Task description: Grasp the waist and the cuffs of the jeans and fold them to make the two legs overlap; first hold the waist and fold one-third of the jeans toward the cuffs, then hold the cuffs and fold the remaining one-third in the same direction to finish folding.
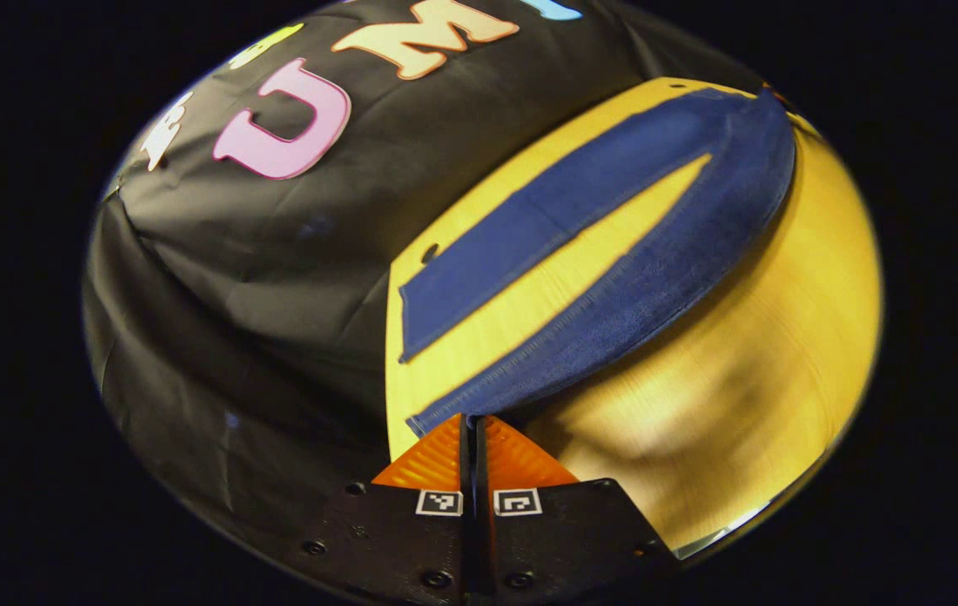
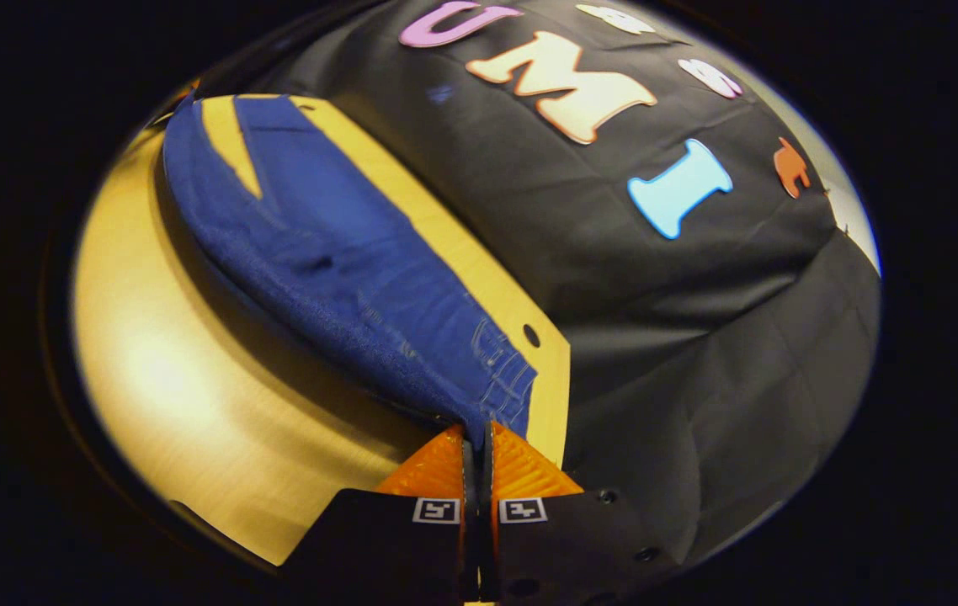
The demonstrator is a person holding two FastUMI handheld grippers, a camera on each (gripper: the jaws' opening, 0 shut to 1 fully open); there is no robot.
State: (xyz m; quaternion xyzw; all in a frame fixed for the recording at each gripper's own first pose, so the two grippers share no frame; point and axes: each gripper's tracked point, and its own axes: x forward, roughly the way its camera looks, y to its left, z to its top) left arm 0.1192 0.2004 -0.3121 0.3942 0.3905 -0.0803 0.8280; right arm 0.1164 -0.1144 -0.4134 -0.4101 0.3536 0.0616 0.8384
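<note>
A pair of dark blue jeans [image 1: 614,252] lies spread across a yellow wooden desk [image 1: 748,379] that stands against the booth's black cloth wall [image 1: 277,278]. In the left gripper view, the left hand-held gripper [image 1: 472,425] has its two fingers drawn together on the cuff of the nearer leg [image 1: 437,418], close to the desk's corner beside the cloth wall; the hem meets the fingertips, and the denim rising from it is lifted off the wood, with a shadow beneath. The other leg [image 1: 529,244] lies flat along the desk's far edge, a wedge of bare wood between the two legs, which join at the far end of the garment. A small round hole [image 1: 430,251] marks the desk near that far edge.

In the right gripper view, the right hand-held gripper [image 2: 477,433] is closed on the waist end of the jeans [image 2: 496,379], where pale stitching and a pocket seam show, near the desk's edge that borders the cloth wall. From there the denim arches upward and away across the desk toward its opposite end, casting a dark shadow on the wood, with another round hole [image 2: 531,335] just beside the waist.
</note>
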